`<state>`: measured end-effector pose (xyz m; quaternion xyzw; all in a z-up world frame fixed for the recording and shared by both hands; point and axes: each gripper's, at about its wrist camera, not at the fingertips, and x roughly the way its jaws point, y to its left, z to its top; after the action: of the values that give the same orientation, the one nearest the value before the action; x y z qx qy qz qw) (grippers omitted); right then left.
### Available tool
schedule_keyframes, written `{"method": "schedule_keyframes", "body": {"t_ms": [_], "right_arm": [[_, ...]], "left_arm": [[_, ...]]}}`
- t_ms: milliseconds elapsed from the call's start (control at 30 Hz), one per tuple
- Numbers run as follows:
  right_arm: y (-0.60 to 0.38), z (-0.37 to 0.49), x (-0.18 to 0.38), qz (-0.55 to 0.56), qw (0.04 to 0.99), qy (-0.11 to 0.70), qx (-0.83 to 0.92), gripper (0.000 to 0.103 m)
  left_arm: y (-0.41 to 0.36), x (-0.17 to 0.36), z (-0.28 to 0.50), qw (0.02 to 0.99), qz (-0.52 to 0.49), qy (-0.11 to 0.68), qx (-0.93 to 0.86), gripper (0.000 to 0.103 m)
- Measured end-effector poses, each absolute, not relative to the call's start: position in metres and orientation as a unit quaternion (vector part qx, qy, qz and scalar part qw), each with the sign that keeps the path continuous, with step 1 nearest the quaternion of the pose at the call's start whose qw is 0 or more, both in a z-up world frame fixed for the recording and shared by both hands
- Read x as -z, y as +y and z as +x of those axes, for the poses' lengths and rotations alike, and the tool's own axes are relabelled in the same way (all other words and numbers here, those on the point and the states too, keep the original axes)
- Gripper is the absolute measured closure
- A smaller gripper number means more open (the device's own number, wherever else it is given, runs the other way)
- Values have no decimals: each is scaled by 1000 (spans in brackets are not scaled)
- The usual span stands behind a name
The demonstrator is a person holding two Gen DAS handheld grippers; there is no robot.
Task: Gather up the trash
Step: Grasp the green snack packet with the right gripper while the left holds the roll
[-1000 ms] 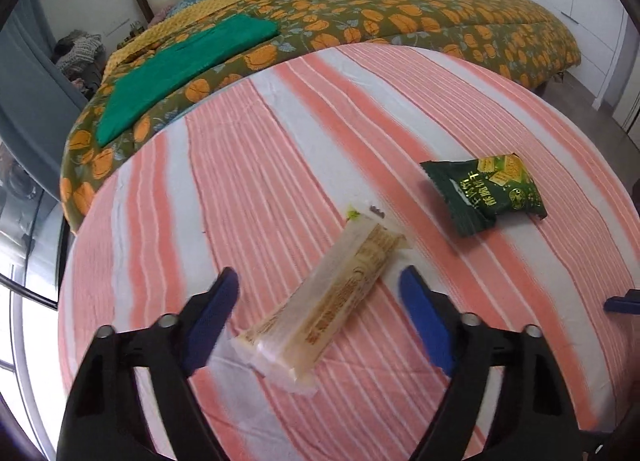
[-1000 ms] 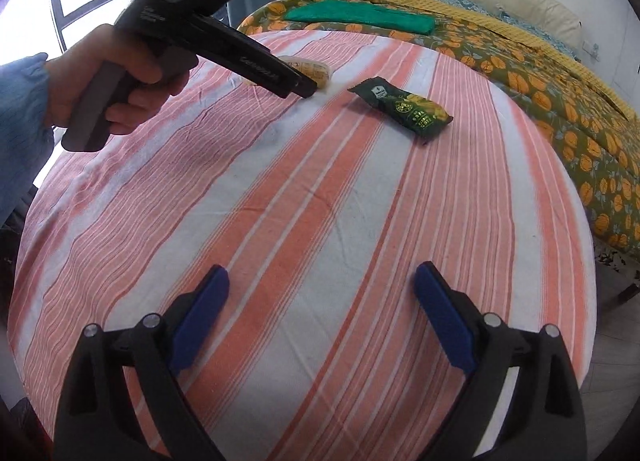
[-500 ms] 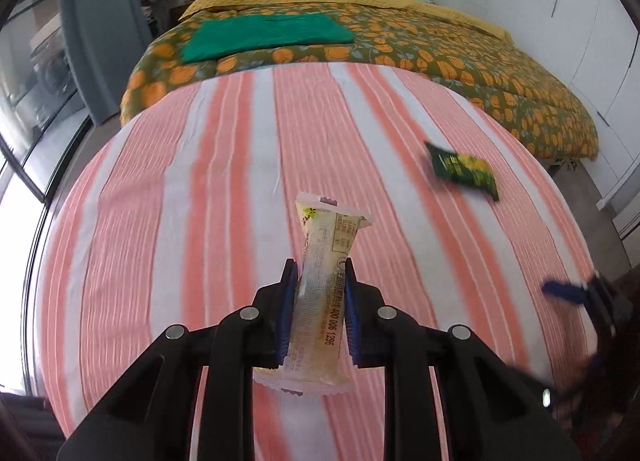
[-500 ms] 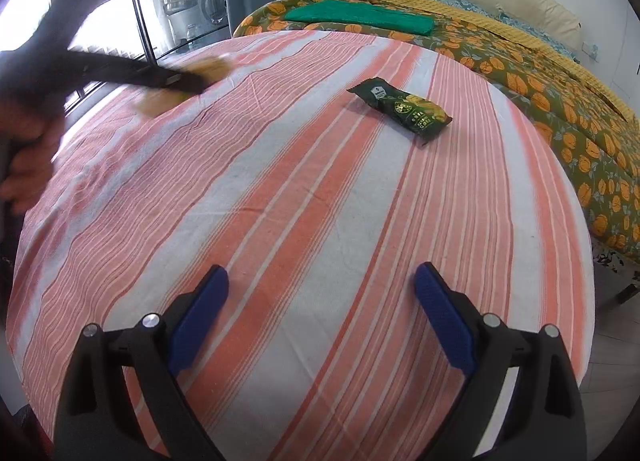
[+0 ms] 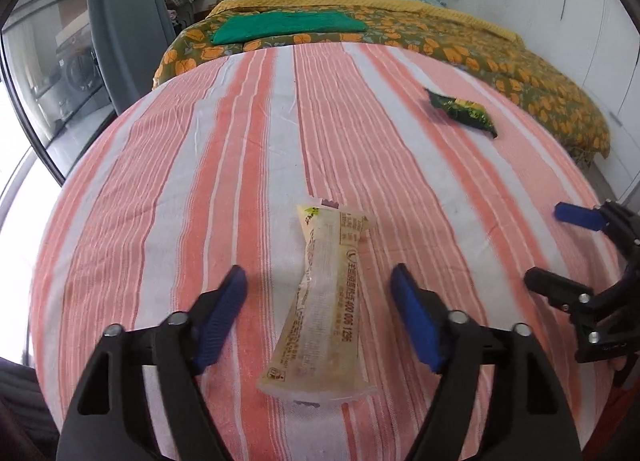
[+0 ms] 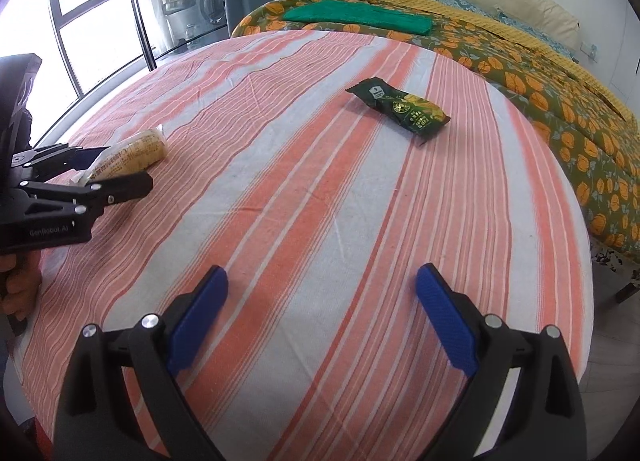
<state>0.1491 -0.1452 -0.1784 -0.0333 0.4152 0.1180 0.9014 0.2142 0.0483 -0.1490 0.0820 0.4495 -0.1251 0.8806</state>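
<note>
A pale yellow see-through wrapper (image 5: pixel 324 301) lies on the striped tablecloth (image 5: pixel 224 165). It sits between the fingers of my left gripper (image 5: pixel 318 277), whose jaws are opening; the blue pads stand clear of it on both sides. The right wrist view shows the same wrapper (image 6: pixel 136 151) at the table's left, with the left gripper (image 6: pixel 124 167) around it. A dark green snack packet (image 6: pixel 400 109) lies far across the table, also visible from the left wrist (image 5: pixel 460 111). My right gripper (image 6: pixel 322 277) hovers open over bare cloth, holding nothing, and appears at the right (image 5: pixel 546 247).
Behind the round table stands a bed with an orange-flowered quilt (image 5: pixel 500 61) and a folded green cloth (image 5: pixel 288 25) on it. A grey curtain (image 5: pixel 120 21) and windows (image 6: pixel 80 21) are at the left. A hand (image 6: pixel 20 285) holds the left gripper's handle.
The left gripper closed on the yellow wrapper, carried it toward the table's near left side, then spread its jaws and let it go. The right gripper stayed still.
</note>
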Motion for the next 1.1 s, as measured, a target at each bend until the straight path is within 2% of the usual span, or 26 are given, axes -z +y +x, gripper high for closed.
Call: {"method": "schedule_keyframes", "body": {"t_ms": [100,233,500,800,833,900,933,967,1100], "right_arm": [[-147,148,178,-26,900,417,-126,9],[-167,160,169,-17,896,416,-156,10],[-204,257,144,-65,887,420,-180,10],[-184,316,163,-105,856,460,-210,11],[-186,317,163,-95,854,464,-214,15],[-190,313,160,-86,856,463,-211,32],[-192,311,158,-82,857,464,-210,47],[-194,307,156,-75,856,467,-209,54],[-191,279,154,-74,855,474,-200,59]], "left_arm": [[53,151,218,878,71,459,113,10],[54,152,220,878,69,462,102,6],[57,154,221,877,58,465,106,6],[58,154,222,877,56,465,108,6],[58,154,222,877,55,465,109,6],[58,154,222,877,56,464,108,6],[58,154,222,877,56,464,108,6],[58,154,222,877,56,464,108,6],[58,154,222,877,56,464,109,6]]}}
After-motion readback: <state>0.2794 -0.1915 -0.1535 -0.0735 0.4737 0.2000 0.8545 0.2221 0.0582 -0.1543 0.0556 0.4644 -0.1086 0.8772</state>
